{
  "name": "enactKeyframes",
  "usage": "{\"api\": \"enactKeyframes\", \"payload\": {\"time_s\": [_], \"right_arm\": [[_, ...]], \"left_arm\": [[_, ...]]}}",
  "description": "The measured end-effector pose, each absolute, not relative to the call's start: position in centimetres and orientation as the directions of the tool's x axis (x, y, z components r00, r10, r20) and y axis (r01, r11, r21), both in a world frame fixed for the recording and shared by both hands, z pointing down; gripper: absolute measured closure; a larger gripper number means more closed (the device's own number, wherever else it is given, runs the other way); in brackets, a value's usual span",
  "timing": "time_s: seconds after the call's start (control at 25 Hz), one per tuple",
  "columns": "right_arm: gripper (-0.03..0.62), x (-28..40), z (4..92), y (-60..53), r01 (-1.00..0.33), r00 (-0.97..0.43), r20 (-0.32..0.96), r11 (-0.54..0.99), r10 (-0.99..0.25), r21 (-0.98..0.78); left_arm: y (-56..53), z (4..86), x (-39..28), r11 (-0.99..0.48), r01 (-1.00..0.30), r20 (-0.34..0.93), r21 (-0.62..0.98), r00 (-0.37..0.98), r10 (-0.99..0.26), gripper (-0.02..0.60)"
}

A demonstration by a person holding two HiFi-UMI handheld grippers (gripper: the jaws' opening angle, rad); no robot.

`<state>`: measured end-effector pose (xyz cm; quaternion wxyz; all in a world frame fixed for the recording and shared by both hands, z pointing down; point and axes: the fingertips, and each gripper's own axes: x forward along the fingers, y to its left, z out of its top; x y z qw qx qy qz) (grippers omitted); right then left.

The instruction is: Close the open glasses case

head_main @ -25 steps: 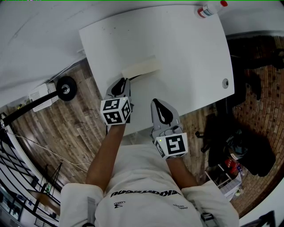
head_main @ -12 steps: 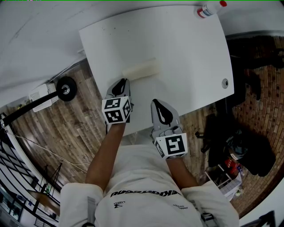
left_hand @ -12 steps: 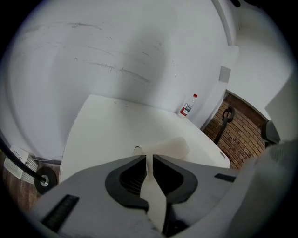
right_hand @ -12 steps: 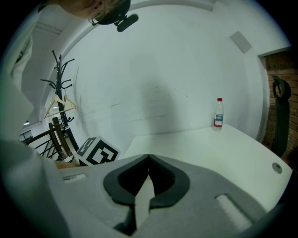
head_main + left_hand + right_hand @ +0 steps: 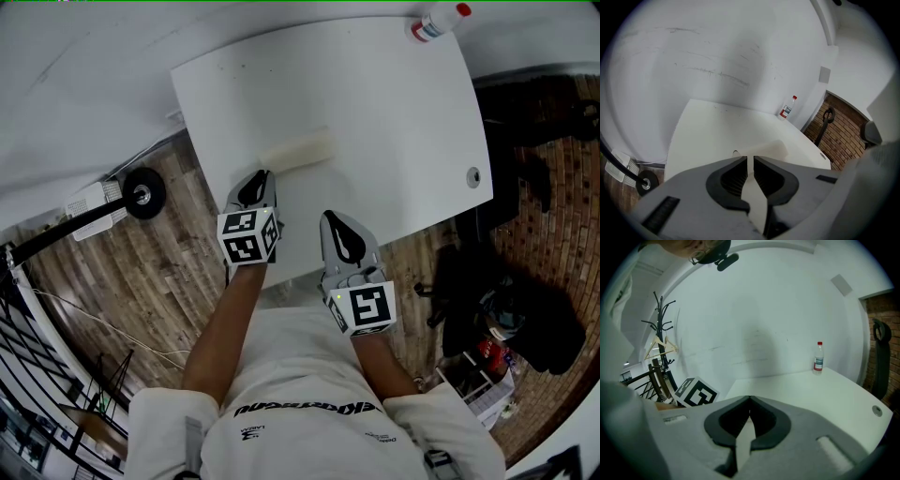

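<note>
We wear a white short-sleeved shirt with black lettering behind the grey left gripper and right gripper, both bearing black-and-white marker cubes.

**Bare tabletop, one case in the way**

The table is mostly bare. The case lies just ahead of the left gripper and blocks its straight line, with free room on both sides. A bottle stands well apart at the far right corner, by the wall.

READABLE TEXT: none | shirt, 6 o'clock: dark chest print, upside down, illegible | bottle, 1 o'clock: red-white label, too small | left gripper, right gripper: cubes with black-white square markers, no characters
</note>
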<state>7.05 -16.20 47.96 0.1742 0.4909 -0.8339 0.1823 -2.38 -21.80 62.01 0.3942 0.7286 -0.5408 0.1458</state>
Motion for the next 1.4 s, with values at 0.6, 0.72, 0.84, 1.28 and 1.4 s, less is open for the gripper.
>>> {"api": "enactKeyframes", "payload": {"time_s": [0.6, 0.72, 0.84, 1.28, 1.4], "right_arm": [[0.592, 7.8, 43.3, -15.0, -0.888, -0.456, 0.405, 0.437, -0.792, -0.144], [0.592, 8.0, 42.0, -14.9, -0.887, -0.459, 0.383, 0.436, -0.801, -0.152], [0.592, 8.3, 40.5, -14.8, -0.885, -0.463, 0.362, 0.44, -0.809, -0.15], [0.592, 8.2, 35.7, -13.7, -0.871, -0.492, 0.289, 0.468, -0.821, -0.152], [0.592, 8.0, 34.5, -13.7, -0.866, -0.5, 0.275, 0.479, -0.821, -0.144]], "left_arm": [[-20.5, 53.0, -2.0, -0.181, -0.905, 0.547, 0.384, 0.381, -0.745, 0.583], [-20.2, 50.5, -1.8, -0.212, -0.903, 0.519, 0.373, 0.392, -0.759, 0.584], [-19.6, 48.0, -1.4, -0.238, -0.903, 0.493, 0.358, 0.399, -0.773, 0.584], [-16.8, 39.2, 0.0, -0.319, -0.892, 0.376, 0.321, 0.429, -0.821, 0.584], [-16.2, 37.6, 0.1, -0.332, -0.895, 0.355, 0.298, 0.427, -0.831, 0.584]]}}
